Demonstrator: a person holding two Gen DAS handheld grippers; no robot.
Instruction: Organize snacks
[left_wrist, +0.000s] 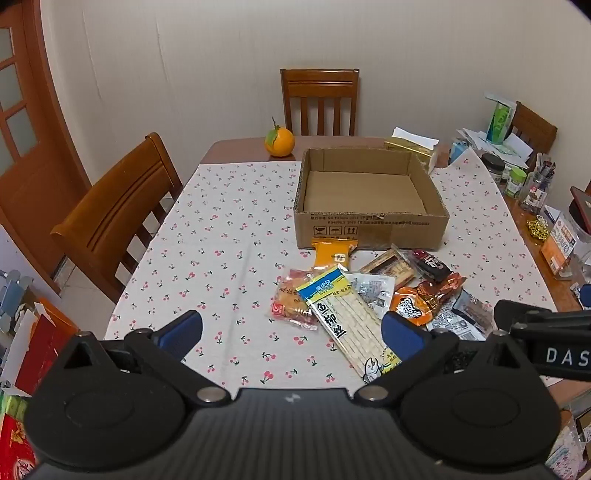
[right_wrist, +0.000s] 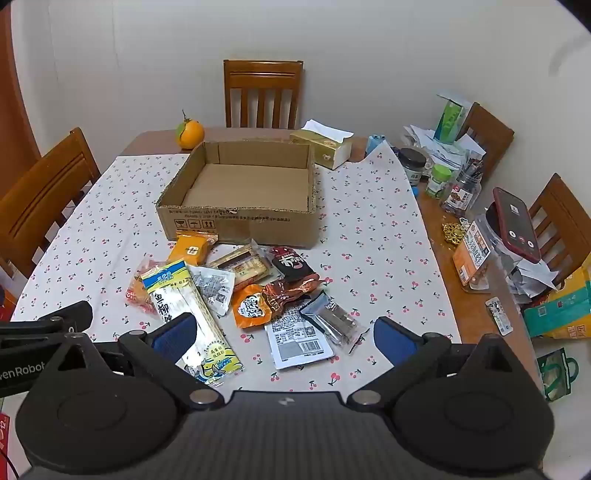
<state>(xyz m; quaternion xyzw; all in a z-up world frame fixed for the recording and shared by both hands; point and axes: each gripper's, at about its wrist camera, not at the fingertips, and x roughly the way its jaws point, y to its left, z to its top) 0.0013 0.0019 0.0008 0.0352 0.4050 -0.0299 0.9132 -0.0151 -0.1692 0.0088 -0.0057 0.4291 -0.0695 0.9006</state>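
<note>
Both claws, left claw (left_wrist: 291, 332) and right claw (right_wrist: 284, 338), are hovering spread wide and empty; approaching the fish-strip packet (right_wrist: 192, 314) flat and low should be easing it into the cardboard box (right_wrist: 236, 221).

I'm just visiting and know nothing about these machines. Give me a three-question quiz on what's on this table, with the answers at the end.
1. True or false: the cardboard box already holds some snack packets.
2. Which fruit sits beyond the box's far left corner: A) banana, B) orange, C) apple?
3. Fill in: the jaws of the left gripper and the right gripper both stand ____.

Key
1. False: the box is empty; the snack packets lie on the cherry-print tablecloth in front of it.
2. B.
3. Open, with nothing held.
</note>
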